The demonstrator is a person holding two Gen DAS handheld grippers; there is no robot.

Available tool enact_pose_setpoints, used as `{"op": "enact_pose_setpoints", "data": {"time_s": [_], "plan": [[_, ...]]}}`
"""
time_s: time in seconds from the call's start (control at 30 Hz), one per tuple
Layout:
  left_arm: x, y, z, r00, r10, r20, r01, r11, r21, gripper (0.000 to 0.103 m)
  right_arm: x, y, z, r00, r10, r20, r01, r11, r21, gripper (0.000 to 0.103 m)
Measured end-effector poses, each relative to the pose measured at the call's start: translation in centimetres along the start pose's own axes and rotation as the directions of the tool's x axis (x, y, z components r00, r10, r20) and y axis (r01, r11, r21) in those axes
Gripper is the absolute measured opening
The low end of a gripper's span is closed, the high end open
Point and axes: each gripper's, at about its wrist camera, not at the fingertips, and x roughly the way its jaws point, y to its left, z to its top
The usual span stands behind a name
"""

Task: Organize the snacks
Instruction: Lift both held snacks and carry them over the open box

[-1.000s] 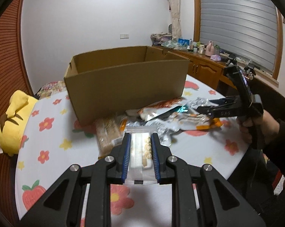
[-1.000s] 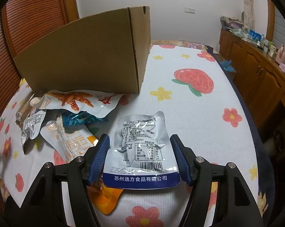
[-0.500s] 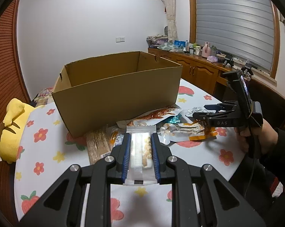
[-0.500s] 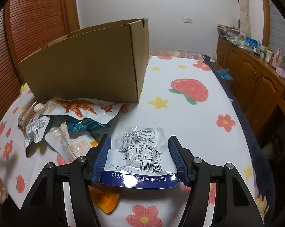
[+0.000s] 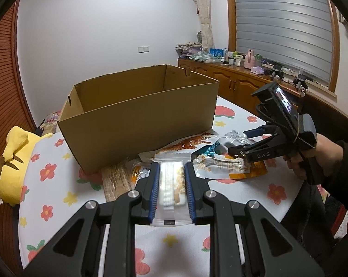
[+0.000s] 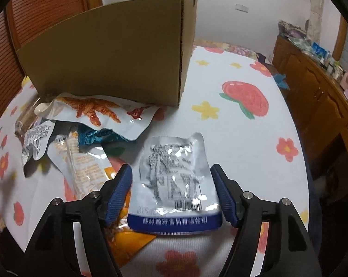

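Note:
My left gripper [image 5: 172, 168] is shut on a clear-wrapped snack pack [image 5: 172, 184] and holds it above the table, in front of the open cardboard box [image 5: 137, 117]. My right gripper [image 6: 171, 173] holds a silver pouch with a blue bottom band [image 6: 176, 177] between its blue pads, with a small gap showing at the left pad; it also shows in the left wrist view [image 5: 250, 143]. Several loose snack packets [image 6: 91, 113] lie in a pile by the box's [image 6: 109, 53] near wall.
The round table has a white flowered cloth [image 6: 243, 97]. A yellow plush toy [image 5: 12, 161] sits at its left edge. A wooden sideboard [image 5: 243, 83] with small items runs along the right wall.
The left gripper has risen with its snack pack, so the box opening now shows. The right gripper has lifted the silver pouch off the cloth and tilted slightly.

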Motion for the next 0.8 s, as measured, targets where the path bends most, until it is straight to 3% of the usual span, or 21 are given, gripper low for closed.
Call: {"op": "enact_pose_setpoints", "data": {"time_s": [0.1, 0.13, 0.4, 0.8], "plan": [[0.2, -0.1, 0.1, 1.000, -0.001, 0.000, 0.001, 1.000, 0.000, 0.020, 0.3, -0.2, 0.6, 1.000, 0.003, -0.023, -0.003, 1.000, -0.014, 0.068], [0.2, -0.1, 0.0, 1.000, -0.001, -0.001, 0.001, 1.000, -0.001, 0.020, 0.3, -0.2, 0.7, 1.000, 0.007, -0.028, -0.008, 1.000, -0.022, 0.061], [0.4, 0.2, -0.1, 1.000, 0.002, -0.003, -0.002, 1.000, -0.008, 0.020, -0.4, 0.0, 0.1, 0.999, 0.016, -0.039, -0.019, 0.997, -0.069, 0.059], [0.7, 2.2, 2.5, 0.999, 0.022, 0.036, -0.022, 1.000, -0.018, 0.020, -4.9, 0.3, 1.0, 0.994, 0.037, 0.107, -0.033, 0.998, -0.044, 0.059]]}}
